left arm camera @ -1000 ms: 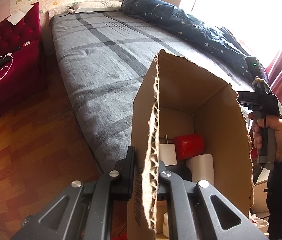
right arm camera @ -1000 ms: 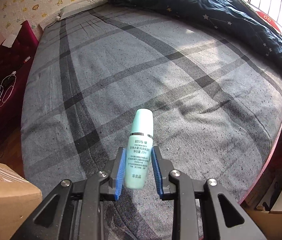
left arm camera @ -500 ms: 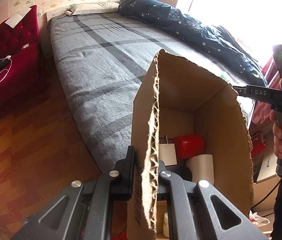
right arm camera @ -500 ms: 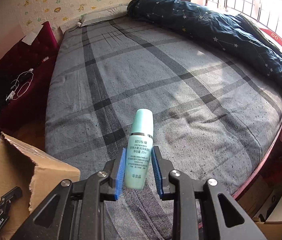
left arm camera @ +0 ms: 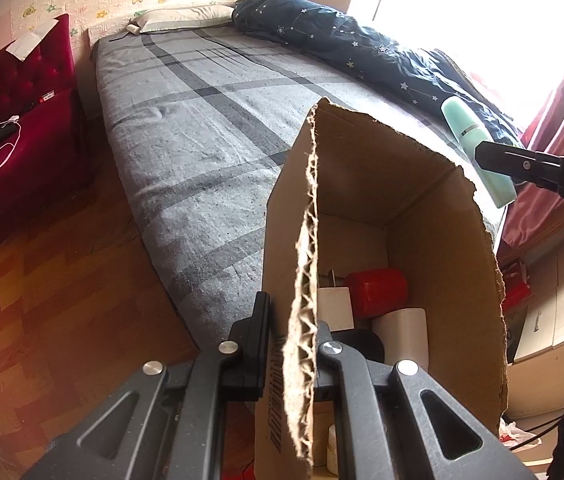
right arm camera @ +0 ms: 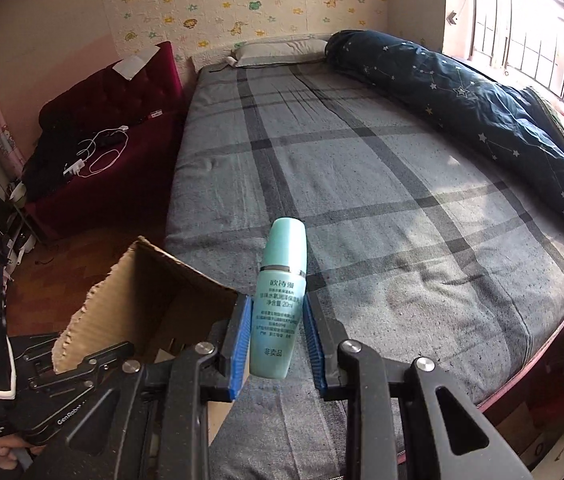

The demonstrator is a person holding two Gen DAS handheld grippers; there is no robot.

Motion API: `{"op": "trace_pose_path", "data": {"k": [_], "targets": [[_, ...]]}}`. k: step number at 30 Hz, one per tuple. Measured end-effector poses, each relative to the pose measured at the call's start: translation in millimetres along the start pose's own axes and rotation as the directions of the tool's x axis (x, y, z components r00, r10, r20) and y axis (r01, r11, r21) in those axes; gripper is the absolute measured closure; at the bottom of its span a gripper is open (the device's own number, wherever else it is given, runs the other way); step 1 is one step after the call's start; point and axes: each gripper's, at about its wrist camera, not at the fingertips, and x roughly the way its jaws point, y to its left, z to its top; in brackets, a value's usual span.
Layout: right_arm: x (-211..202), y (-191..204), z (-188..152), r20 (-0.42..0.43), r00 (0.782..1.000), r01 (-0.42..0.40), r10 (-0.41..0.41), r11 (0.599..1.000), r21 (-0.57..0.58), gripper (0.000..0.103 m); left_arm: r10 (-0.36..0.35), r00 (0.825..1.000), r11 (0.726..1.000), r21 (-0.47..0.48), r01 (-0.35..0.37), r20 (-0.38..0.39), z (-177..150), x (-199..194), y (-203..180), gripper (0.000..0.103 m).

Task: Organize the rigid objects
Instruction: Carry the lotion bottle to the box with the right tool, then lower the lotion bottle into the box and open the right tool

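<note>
Clamping the torn near wall of the cardboard box (left arm camera: 434, 264), the left gripper (left arm camera: 288, 344) is seen closed on the corrugated edge. A mint-green bottle (right arm camera: 282, 300) is held upright between the blue pads (right arm camera: 240, 344) of the right gripper (right arm camera: 275, 340), just beside the box's upper right rim, over the bed (right arm camera: 382, 184) edge. A red cylinder (left arm camera: 378, 292) and a white roll (left arm camera: 404, 332) are noted inside the box.

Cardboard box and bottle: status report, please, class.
Left gripper clamped on cardboard box wall. Right gripper holding teal bottle, near box rim, not yet inside. Box opening unobstructed; red container already at bottom.
</note>
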Motion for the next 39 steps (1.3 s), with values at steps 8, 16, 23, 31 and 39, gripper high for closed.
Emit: {"op": "trace_pose_path", "data": {"k": [8, 16, 23, 31, 39], "targets": [[-8, 35, -8, -0.021, 0.995, -0.097, 0.095, 0.992, -0.075, 0.076, -0.004, 1.0, 1.0, -0.008, 0.004, 0.005, 2, 0, 0, 0.093], [1, 58, -21, -0.071, 0.988, -0.147, 0.139, 0.982, -0.119, 0.076, -0.003, 1.0, 1.0, -0.01, 0.003, 0.003, 3, 1, 0, 0.093], [11, 60, -24, -0.099, 0.985, -0.154, 0.142, 0.981, -0.119, 0.076, -0.006, 1.0, 1.0, -0.012, 0.006, 0.007, 4, 1, -1, 0.093], [13, 66, -23, -0.091, 0.987, -0.146, 0.134, 0.979, -0.145, 0.051, -0.005, 1.0, 1.0, -0.011, 0.006, 0.007, 4, 1, -2, 0.093], [0, 58, -14, -0.008, 0.996, -0.093, 0.093, 0.989, -0.113, 0.0, -0.001, 1.0, 1.0, -0.013, 0.002, 0.003, 3, 3, -1, 0.093]]}}
